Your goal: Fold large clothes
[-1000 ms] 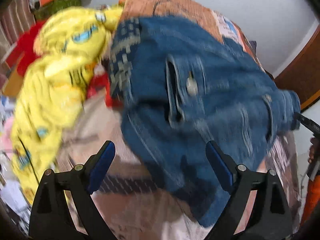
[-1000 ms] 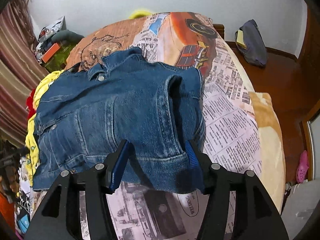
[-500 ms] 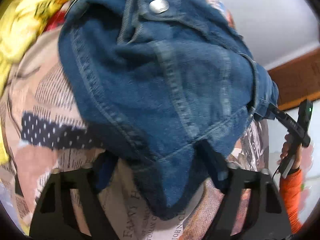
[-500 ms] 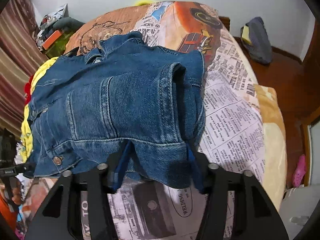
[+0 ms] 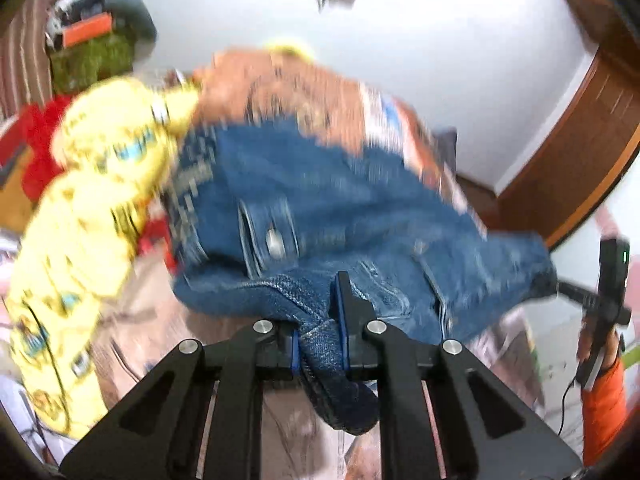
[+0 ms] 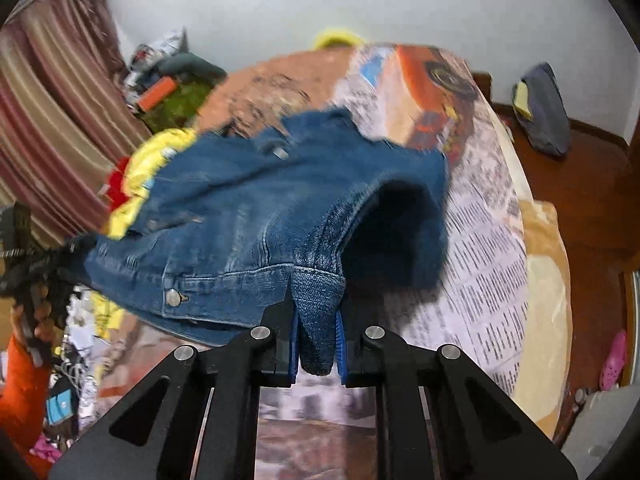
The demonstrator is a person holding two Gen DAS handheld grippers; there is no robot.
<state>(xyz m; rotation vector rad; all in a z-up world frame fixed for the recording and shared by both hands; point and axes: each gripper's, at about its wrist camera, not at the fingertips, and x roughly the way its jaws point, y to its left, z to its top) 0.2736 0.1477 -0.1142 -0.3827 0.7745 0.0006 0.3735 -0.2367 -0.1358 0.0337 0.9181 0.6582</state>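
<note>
Change: a second ago both grippers stood open at the jacket's (image 6: 248,216) near hem; now left gripper (image 5: 320,344) is closing on a denim fold, right gripper (image 6: 318,344) clamps a hem corner, hem raised off the bed (image 6: 492,240). Fold beginning.
Count: one jacket, two grippers, one yellow garment (image 5: 80,208) at the bed's left edge.
</note>
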